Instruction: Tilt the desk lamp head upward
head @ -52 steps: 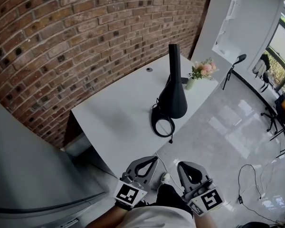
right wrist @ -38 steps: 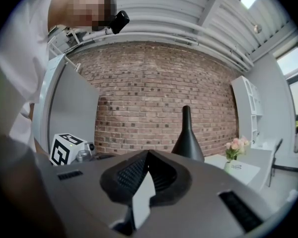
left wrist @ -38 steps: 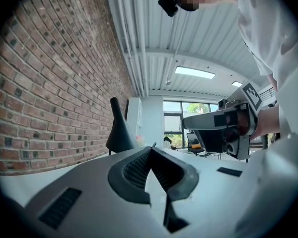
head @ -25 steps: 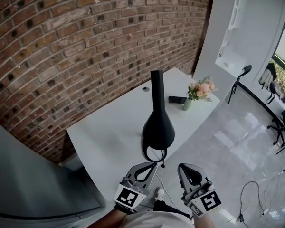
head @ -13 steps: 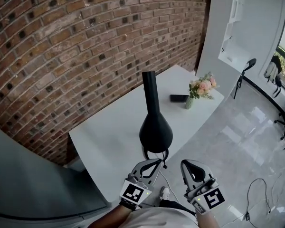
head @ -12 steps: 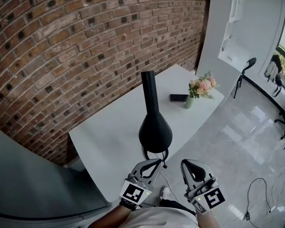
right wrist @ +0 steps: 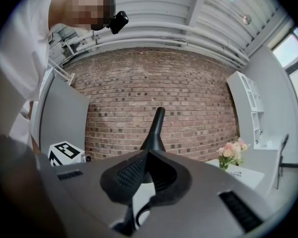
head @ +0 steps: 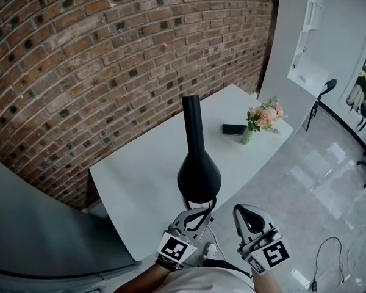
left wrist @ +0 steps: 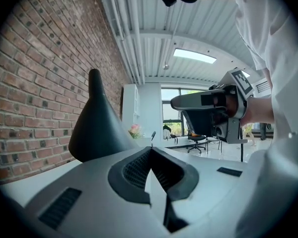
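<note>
Left gripper point(head: 200, 212): fingers together, nothing between, at 6 o'clock of desk lamp point(head: 198, 166), just beside its wide end.
Desk lamp: black, on white counter point(head: 140, 170) near front edge, slim neck toward 12 o'clock.
Right gripper point(head: 241, 211): fingers together, empty, at 4 o'clock of lamp.
Phone point(head: 234, 129), flower vase point(head: 262, 116): 2 o'clock.

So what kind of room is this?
Probably an office or studio: a white desk stands by a brick wall with a desk lamp on it, and office chairs stand farther back.
</note>
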The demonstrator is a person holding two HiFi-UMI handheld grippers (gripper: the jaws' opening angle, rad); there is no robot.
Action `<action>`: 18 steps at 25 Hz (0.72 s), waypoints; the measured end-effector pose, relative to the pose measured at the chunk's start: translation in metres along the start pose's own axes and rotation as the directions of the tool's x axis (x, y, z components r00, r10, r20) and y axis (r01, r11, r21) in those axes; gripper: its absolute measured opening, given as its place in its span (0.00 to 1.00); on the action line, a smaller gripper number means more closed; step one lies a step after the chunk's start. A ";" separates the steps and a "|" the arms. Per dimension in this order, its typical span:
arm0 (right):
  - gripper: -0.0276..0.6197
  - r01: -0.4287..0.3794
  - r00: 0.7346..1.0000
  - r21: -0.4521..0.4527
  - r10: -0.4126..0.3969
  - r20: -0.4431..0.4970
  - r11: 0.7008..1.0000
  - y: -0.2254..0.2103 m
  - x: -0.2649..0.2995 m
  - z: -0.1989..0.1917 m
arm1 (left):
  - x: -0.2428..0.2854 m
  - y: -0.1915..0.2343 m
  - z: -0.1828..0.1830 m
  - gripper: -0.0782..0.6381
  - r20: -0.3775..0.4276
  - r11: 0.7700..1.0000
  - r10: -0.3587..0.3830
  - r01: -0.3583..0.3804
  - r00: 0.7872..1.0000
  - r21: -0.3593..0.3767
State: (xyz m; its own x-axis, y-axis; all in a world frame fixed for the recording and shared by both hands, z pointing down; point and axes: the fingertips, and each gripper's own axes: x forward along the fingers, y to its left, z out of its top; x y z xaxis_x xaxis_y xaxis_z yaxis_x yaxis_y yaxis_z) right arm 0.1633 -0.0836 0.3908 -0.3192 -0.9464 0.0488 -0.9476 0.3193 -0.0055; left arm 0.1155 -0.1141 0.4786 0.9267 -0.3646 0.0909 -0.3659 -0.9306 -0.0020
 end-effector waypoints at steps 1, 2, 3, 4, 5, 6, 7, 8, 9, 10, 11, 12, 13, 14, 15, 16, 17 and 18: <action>0.06 -0.004 1.000 -0.001 0.004 -0.001 1.000 -0.002 0.001 0.000 | 0.001 0.002 -0.001 0.12 -0.003 1.000 0.007 -0.007 1.000 0.004; 0.06 -0.007 1.000 -0.002 0.007 -0.001 1.000 -0.004 0.002 0.000 | 0.002 0.004 -0.004 0.12 -0.007 1.000 0.018 -0.018 1.000 0.002; 0.06 -0.010 1.000 -0.002 0.010 0.000 1.000 -0.007 0.003 0.000 | 0.003 0.006 -0.007 0.12 -0.014 1.000 0.030 -0.030 0.999 -0.005; 0.06 -0.014 1.000 -0.002 0.014 0.000 1.000 -0.008 0.003 -0.001 | 0.004 0.008 -0.010 0.12 -0.019 0.999 0.042 -0.042 0.999 -0.014; 0.06 -0.019 1.000 -0.001 0.019 -0.001 1.000 -0.010 0.004 -0.001 | 0.005 0.010 -0.013 0.12 -0.022 0.998 0.055 -0.055 0.998 -0.021; 0.06 -0.025 1.000 -0.001 0.025 -0.002 1.000 -0.011 0.005 -0.002 | 0.006 0.012 -0.015 0.12 -0.024 0.997 0.067 -0.068 0.997 -0.025; 0.06 -0.032 0.999 -0.001 0.032 -0.004 0.999 -0.012 0.006 -0.002 | 0.007 0.014 -0.016 0.12 -0.025 0.996 0.080 -0.081 0.996 -0.027; 0.06 -0.039 0.999 -0.002 0.039 -0.005 0.999 -0.013 0.008 -0.003 | 0.007 0.016 -0.018 0.12 -0.026 0.995 0.092 -0.092 0.995 -0.028; 0.06 -0.045 0.999 -0.003 0.045 -0.006 0.999 -0.014 0.009 -0.003 | 0.008 0.017 -0.019 0.12 -0.025 0.994 0.100 -0.101 0.995 -0.028; 0.06 -0.050 0.999 -0.004 0.050 -0.006 0.999 -0.015 0.010 -0.003 | 0.009 0.018 -0.020 0.12 -0.024 0.994 0.105 -0.106 0.994 -0.027; 0.06 -0.055 0.998 -0.005 0.055 -0.006 0.998 -0.016 0.011 -0.003 | 0.010 0.017 -0.021 0.12 -0.023 0.994 0.107 -0.107 0.994 -0.026; 0.06 -0.060 0.998 -0.006 0.060 -0.007 0.998 -0.018 0.013 -0.003 | 0.012 0.016 -0.022 0.12 -0.025 0.994 0.106 -0.107 0.994 -0.027; 0.06 -0.067 0.998 -0.007 0.066 -0.008 0.998 -0.020 0.014 -0.003 | 0.014 0.014 -0.025 0.12 -0.032 0.994 0.105 -0.106 0.994 -0.031; 0.06 -0.073 0.997 -0.007 0.073 -0.011 0.997 -0.021 0.015 -0.004 | 0.016 0.014 -0.028 0.12 -0.042 0.994 0.105 -0.106 0.994 -0.035; 0.06 -0.081 0.997 -0.007 0.080 -0.014 0.997 -0.022 0.017 -0.005 | 0.017 0.014 -0.032 0.12 -0.051 0.993 0.111 -0.113 0.993 -0.042; 0.06 -0.088 0.996 -0.008 0.088 -0.017 0.996 -0.024 0.018 -0.005 | 0.017 0.017 -0.036 0.12 -0.054 0.990 0.126 -0.128 0.991 -0.051; 0.06 -0.097 0.995 -0.008 0.096 -0.020 0.995 -0.025 0.020 -0.006 | 0.017 0.021 -0.038 0.12 -0.053 0.987 0.148 -0.151 0.988 -0.061; 0.06 -0.104 0.994 -0.008 0.104 -0.023 0.994 -0.026 0.021 -0.007 | 0.016 0.027 -0.039 0.12 -0.048 0.982 0.172 -0.175 0.984 -0.068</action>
State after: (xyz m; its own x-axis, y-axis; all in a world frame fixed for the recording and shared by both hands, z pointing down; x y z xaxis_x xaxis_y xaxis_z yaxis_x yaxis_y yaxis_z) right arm 0.1811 -0.1113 0.3991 -0.4159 -0.9066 0.0710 -0.9090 0.4168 -0.0026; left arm 0.1170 -0.1435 0.5186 0.8449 -0.5169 0.1373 -0.5272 -0.8483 0.0503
